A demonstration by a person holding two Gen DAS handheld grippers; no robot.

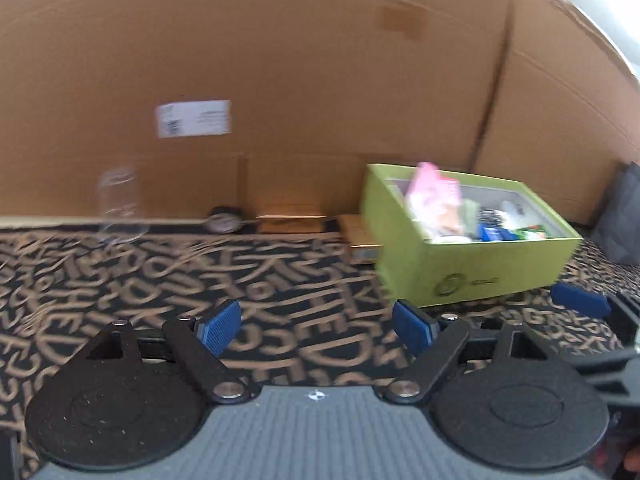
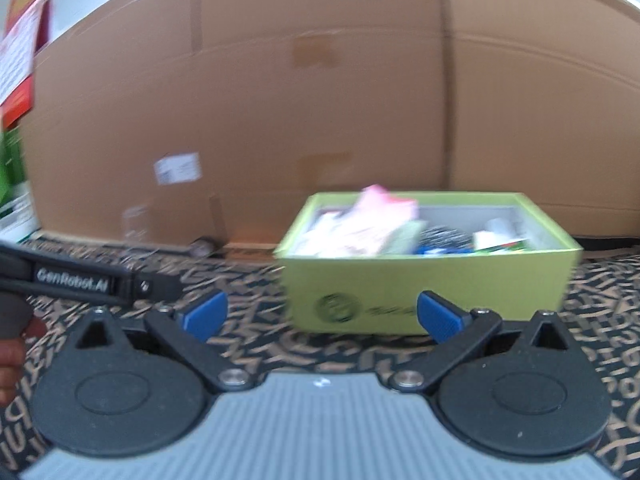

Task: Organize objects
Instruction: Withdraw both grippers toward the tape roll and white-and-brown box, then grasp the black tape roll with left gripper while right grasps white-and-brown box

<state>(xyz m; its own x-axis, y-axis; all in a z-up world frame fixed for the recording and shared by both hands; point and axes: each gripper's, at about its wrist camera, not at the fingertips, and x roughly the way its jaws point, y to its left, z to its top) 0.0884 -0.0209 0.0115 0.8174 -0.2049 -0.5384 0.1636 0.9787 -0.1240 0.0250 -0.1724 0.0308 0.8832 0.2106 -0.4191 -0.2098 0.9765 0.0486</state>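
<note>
Left wrist alone shows gold box (image 1: 362,236) behind green box (image 1: 472,268)

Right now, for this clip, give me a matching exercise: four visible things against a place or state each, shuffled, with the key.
Things:
1. lime-green cardboard box
2. clear glass jar
3. white printed label
4. left gripper

Places or states:
A. stuck on the brown cardboard wall
B. open, holding nothing
C. filled with mixed packets
D. standing on the patterned cloth, far left

Pairs: 1-C, 2-D, 3-A, 4-B
</note>
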